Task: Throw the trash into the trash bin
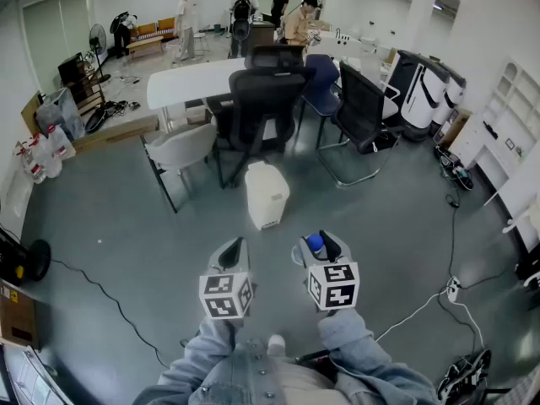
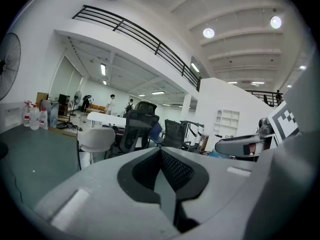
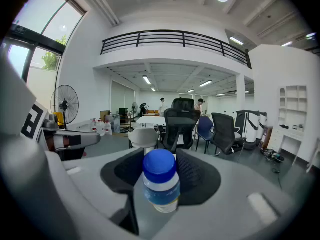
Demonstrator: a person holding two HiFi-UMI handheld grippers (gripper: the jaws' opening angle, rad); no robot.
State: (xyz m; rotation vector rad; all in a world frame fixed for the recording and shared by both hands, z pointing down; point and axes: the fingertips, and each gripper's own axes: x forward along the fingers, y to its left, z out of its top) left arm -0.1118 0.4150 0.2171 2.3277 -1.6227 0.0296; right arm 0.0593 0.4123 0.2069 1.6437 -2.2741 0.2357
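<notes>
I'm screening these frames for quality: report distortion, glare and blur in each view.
Head view: strong fisheye bending at the edges, even lighting, sharp. Left gripper view: dark round vignette, ceiling lights flare white, near jaws soft. Right gripper view: same vignette, window glares bright, bottle slightly soft, background sharper.

Bottle clamped in the jaws, white bin on the floor ahead.
A small pale bottle (image 3: 161, 181) with a blue cap and a blue label band is held upright between the jaws of the right gripper (image 1: 323, 250), cap uppermost. A white, round-cornered trash bin (image 1: 267, 194) is seen on the grey floor ahead of those jaws, apart from them.
</notes>
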